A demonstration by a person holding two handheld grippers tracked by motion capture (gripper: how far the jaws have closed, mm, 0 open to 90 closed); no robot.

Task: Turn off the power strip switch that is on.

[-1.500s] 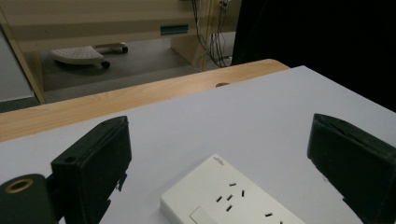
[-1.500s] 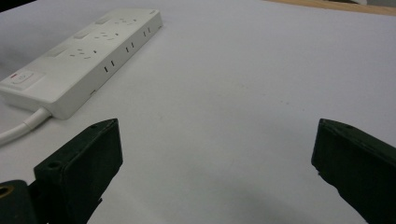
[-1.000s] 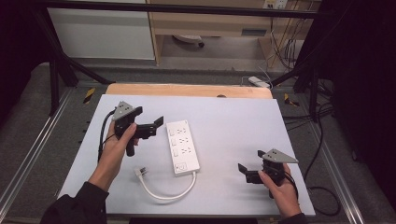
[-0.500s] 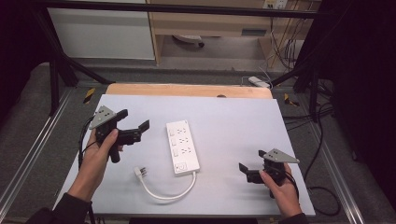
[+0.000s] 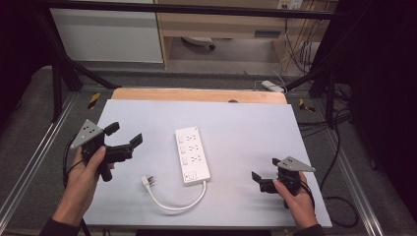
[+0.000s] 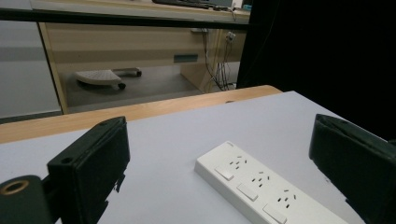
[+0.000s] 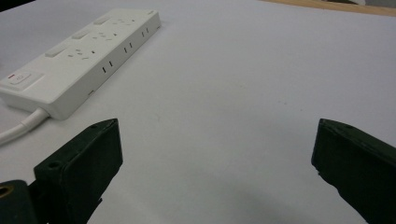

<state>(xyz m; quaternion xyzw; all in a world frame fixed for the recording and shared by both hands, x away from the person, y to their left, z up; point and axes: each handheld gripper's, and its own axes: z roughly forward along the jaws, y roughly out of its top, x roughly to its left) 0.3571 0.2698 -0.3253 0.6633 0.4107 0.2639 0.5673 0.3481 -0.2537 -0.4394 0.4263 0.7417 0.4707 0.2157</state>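
A white power strip [image 5: 192, 155] lies in the middle of the pale grey table [image 5: 236, 128], its switch end nearest me. Its white cable [image 5: 178, 202] loops to the left and ends in a plug [image 5: 149, 181]. My left gripper [image 5: 124, 134] is held above the table left of the strip, open and empty, jaws pointing at it. In the left gripper view the strip [image 6: 261, 191] lies beyond the wide-apart jaws of the left gripper [image 6: 219, 140]. My right gripper [image 5: 265, 169] sits low near the front right, open and empty. The right gripper view shows the strip [image 7: 79, 56] off to the left.
A wooden strip [image 5: 196, 95] borders the table's far edge. Metal frame rails [image 5: 34, 162] run along both sides. A second power strip [image 5: 272, 86] and black cables [image 5: 339, 128] lie on the floor at the right. A white cabinet [image 5: 108, 34] stands behind.
My left gripper has drawn back to the left, away from the power strip and a little closer to me. The right gripper and the strip have stayed put.
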